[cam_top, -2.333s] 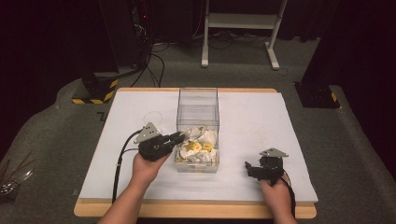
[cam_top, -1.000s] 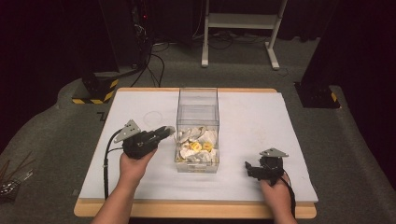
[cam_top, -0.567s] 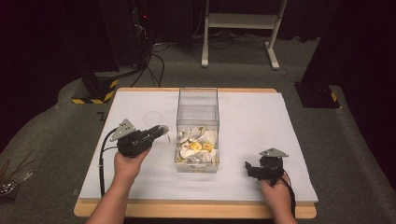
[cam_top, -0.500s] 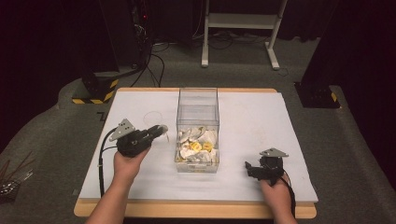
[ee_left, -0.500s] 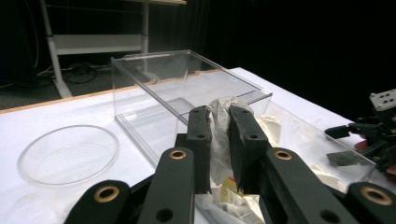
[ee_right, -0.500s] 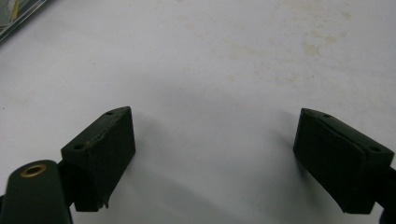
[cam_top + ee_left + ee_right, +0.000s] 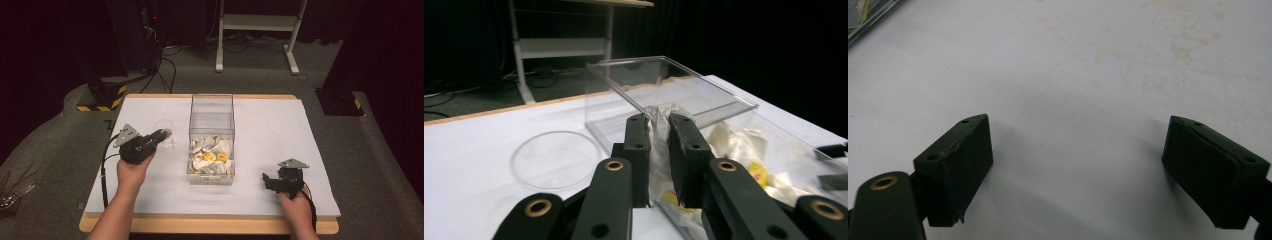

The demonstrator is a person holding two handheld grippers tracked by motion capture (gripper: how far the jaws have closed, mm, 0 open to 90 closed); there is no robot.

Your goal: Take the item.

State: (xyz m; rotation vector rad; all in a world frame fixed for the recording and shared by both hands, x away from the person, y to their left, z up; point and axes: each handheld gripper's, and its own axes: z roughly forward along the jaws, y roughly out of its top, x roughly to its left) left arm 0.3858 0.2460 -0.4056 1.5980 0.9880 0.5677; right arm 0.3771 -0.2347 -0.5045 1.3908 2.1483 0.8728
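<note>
White table cover (image 7: 280, 125), dark room; left tool (image 7: 659, 145) clamps crumpled wrapper (image 7: 658, 150); right tool (image 7: 1078, 170) apart.

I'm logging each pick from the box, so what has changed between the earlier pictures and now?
The left gripper, shut on a crumpled wrapper, drew it out of the clear box leftward to above the small clear dish. The right gripper stayed open and resting on the table; box unmoved.

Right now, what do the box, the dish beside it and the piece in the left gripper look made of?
Box: clear rigid plastic, probably acrylic; you see through its glossy, straight-edged walls. Dish: clear plastic or glass, round with a thin shiny rim. Held piece: crinkled whitish wrapper, thin film or paper, creased between the left gripper pads.
</note>
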